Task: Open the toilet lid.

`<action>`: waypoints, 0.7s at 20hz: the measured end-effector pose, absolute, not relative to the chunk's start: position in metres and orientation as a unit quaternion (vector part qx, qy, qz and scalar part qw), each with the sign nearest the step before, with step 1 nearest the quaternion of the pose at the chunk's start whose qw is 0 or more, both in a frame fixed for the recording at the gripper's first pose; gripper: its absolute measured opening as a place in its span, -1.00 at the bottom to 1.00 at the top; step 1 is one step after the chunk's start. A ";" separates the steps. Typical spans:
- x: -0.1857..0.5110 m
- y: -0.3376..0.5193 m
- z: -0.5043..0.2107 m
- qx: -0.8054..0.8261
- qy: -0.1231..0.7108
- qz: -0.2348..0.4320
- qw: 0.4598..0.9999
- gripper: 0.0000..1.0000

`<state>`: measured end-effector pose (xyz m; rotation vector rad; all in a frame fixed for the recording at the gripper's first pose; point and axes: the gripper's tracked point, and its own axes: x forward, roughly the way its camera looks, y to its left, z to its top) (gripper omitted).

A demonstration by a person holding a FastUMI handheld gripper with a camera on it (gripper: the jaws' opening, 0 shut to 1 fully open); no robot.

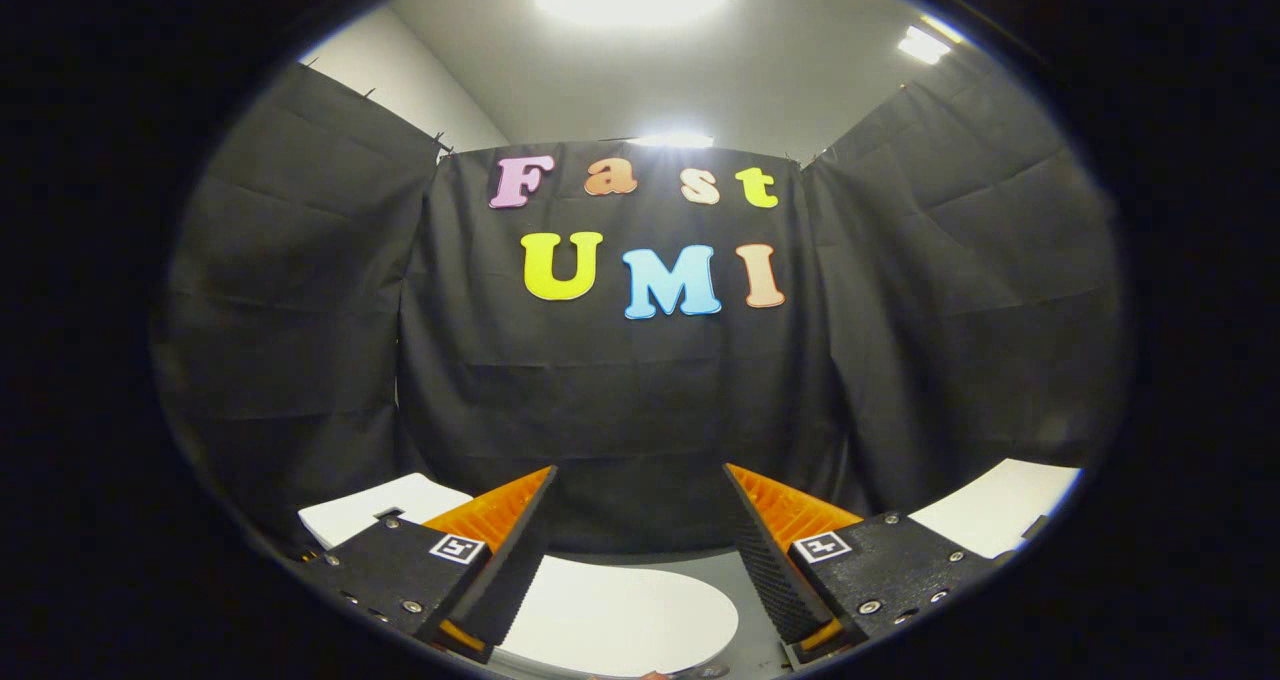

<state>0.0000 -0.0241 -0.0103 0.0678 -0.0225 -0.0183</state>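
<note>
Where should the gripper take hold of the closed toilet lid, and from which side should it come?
Probably at the toilet lid's rounded front rim, coming from the front. The lid lies flat and thin, so only its edge offers a grip. The gripper is open above it, fingers spread, touching nothing.

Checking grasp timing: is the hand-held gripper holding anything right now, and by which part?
Nothing is held. The hand-held gripper is open, its fingers wide apart and touching nothing; the white toilet lid lies closed below, between them.
</note>
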 end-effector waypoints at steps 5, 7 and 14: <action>-0.007 -0.039 -0.001 0.066 -0.012 -0.009 0.998 0.92; -0.010 -0.056 0.008 0.069 -0.028 -0.021 0.997 0.92; 0.013 -0.078 0.020 0.076 -0.046 0.004 0.996 0.91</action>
